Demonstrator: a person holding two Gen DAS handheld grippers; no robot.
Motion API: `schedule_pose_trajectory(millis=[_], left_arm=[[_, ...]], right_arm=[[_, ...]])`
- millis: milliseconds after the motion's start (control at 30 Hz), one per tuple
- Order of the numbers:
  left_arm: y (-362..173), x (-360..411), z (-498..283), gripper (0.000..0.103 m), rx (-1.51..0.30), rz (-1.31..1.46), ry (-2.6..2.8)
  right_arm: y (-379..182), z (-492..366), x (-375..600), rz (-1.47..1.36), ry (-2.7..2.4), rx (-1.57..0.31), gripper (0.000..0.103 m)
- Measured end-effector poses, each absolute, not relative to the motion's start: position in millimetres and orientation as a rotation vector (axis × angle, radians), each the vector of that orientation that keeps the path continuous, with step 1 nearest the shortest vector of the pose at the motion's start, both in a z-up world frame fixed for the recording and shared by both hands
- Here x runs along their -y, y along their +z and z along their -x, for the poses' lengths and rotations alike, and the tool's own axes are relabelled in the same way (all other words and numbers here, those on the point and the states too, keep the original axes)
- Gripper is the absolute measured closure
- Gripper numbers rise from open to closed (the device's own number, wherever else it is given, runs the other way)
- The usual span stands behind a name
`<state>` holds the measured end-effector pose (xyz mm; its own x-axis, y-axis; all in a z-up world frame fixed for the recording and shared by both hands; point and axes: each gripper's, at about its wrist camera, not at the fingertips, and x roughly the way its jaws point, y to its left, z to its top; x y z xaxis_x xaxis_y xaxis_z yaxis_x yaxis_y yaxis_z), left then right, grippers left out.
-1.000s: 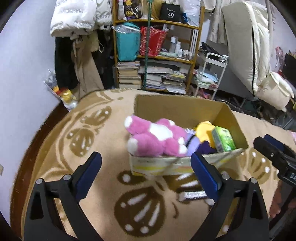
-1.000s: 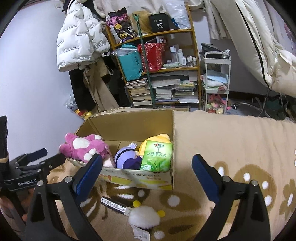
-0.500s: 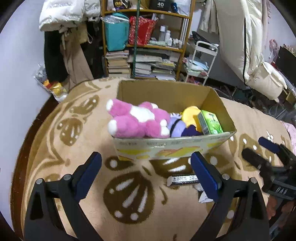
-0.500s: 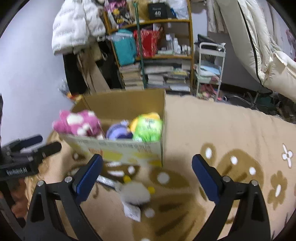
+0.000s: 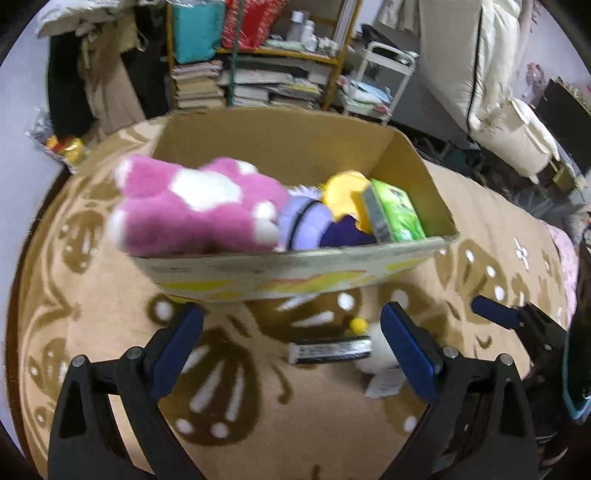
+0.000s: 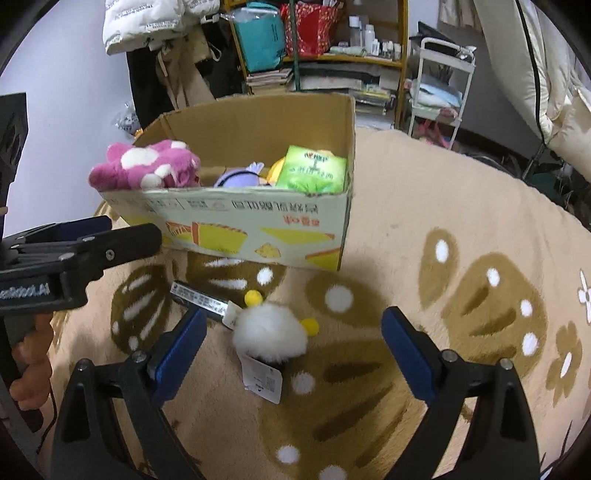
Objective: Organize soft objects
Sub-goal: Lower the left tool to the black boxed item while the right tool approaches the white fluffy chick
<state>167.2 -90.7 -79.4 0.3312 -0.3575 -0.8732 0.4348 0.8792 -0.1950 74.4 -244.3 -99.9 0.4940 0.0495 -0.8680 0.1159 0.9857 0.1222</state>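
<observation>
White pompom toy (image 6: 271, 334), yellow ears, paper tag attached, lies on rug at 6 o'clock of box (image 6: 236, 225). Pink plush (image 6: 144, 168) overhangs box rim at 9 o'clock.

A lived-in home room, seemingly a bedroom or spare room: a patterned beige carpet (image 6: 424, 221) underfoot, a wooden shelf (image 6: 347, 55) crammed with books and bags, a white puffer jacket (image 6: 147, 22) hanging by the wall, and a small white trolley (image 6: 443, 85) beside bedding.
</observation>
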Motion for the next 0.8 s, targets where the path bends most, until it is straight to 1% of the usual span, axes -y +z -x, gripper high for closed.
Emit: schedule_pose_trajectory(millis=[167, 400, 800], left_arm=[[-94, 106, -162, 0.007, -1.152, -0.136, -0.541], [-117, 114, -171, 0.007, -1.253, -0.117, -0.536], [-137, 129, -173, 0.008, -1.308, -0.16, -0.522]], right_arm=[[-111, -78, 246, -0.19, -0.022, -1.094, 0.003], [-131, -84, 240, -0.189, 0.012, -1.177, 0.003], [-145, -90, 228, -0.164, 0.029, -1.241, 0.003]])
